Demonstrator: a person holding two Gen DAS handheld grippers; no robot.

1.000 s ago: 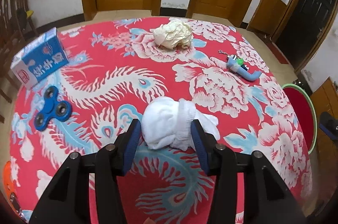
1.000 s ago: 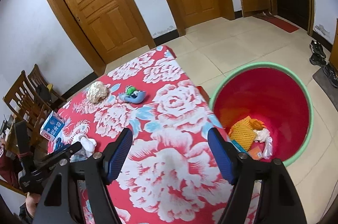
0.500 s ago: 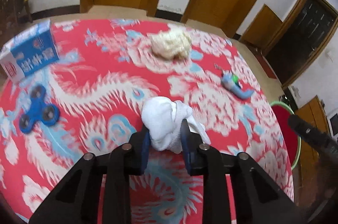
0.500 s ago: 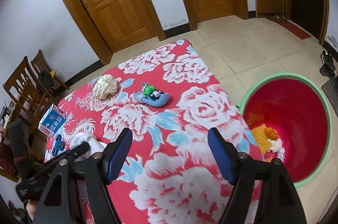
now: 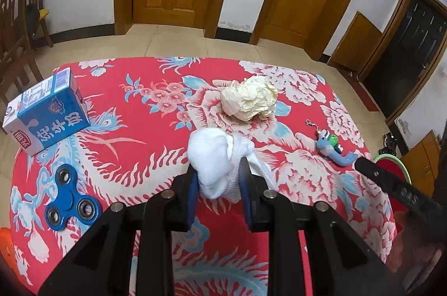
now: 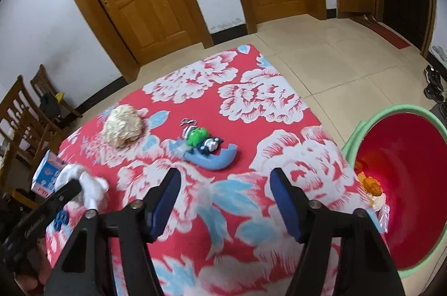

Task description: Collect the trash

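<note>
Claw status: left claw (image 5: 218,191) clenched on the crumpled white cloth wad (image 5: 216,160), blue pads pressed into both sides, most of the wad bulging out past the fingertips and above the bench (image 5: 145,128) with its red floral dragon-print cover. Right claw (image 6: 225,198) has nothing between the pads, jaws closing, hovering over bare bench cover.

Relative to left claw: crumpled cream paper ball (image 5: 250,101) straight ahead, beyond the wad, lying on the bench. Blue three-lobed fidget spinner (image 5: 71,198) off to its left, flat on the cover. Blue-and-white milk carton (image 5: 46,114) farther left and ahead, on its side near the bench edge. Small blue toy with green figure and bead chain (image 5: 333,148) ahead to its right.

Relative to right claw: same blue toy (image 6: 208,150) just ahead, between the fingertips' line and the far edge; paper ball (image 6: 121,128) ahead-left. Round red bin with green rim (image 6: 402,184) to its right, on the tiled floor beside the bench, orange and white scraps inside. Left claw with the wad (image 6: 83,182) visible at far left.
</note>
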